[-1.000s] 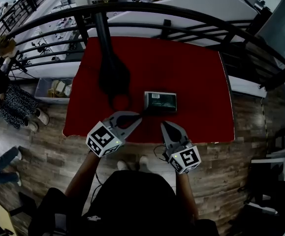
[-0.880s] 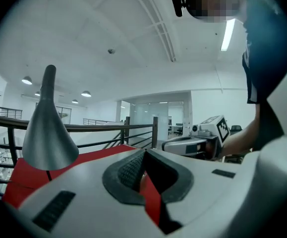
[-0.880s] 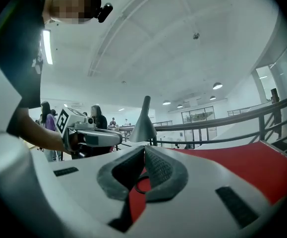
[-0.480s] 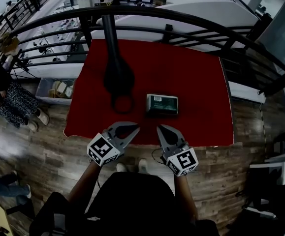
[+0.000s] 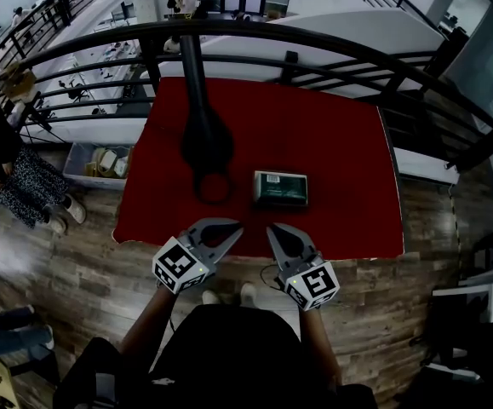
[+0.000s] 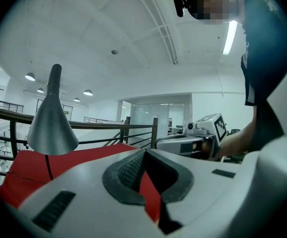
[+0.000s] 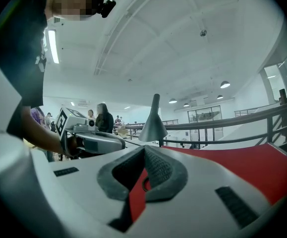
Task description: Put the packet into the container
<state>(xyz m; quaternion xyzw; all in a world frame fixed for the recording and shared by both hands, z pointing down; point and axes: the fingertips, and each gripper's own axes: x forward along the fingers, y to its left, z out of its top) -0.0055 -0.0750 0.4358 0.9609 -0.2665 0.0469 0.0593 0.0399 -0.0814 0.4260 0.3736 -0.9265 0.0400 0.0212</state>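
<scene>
A dark green rectangular container (image 5: pixel 281 188) lies near the front middle of the red table (image 5: pixel 340 143). A pale label shows at its top left; whether the packet is inside I cannot tell. My left gripper (image 5: pixel 234 227) hangs shut and empty over the table's near edge, left of and nearer than the container. My right gripper (image 5: pixel 272 229) is beside it, also shut with nothing in it. In the left gripper view the jaws (image 6: pixel 144 153) meet at their tips over red cloth. The right gripper view shows its jaws (image 7: pixel 144 150) the same way.
A dark cone-shaded lamp (image 5: pixel 204 135) leans over the table's left half, its ring base (image 5: pixel 213 187) just left of the container. A black railing (image 5: pixel 314 41) runs behind the table. A bin of items (image 5: pixel 97 160) sits on the wooden floor at left.
Both grippers have drawn back toward me. The left gripper's tip was at the container's left edge a second ago and now hangs off the table's near edge.
</scene>
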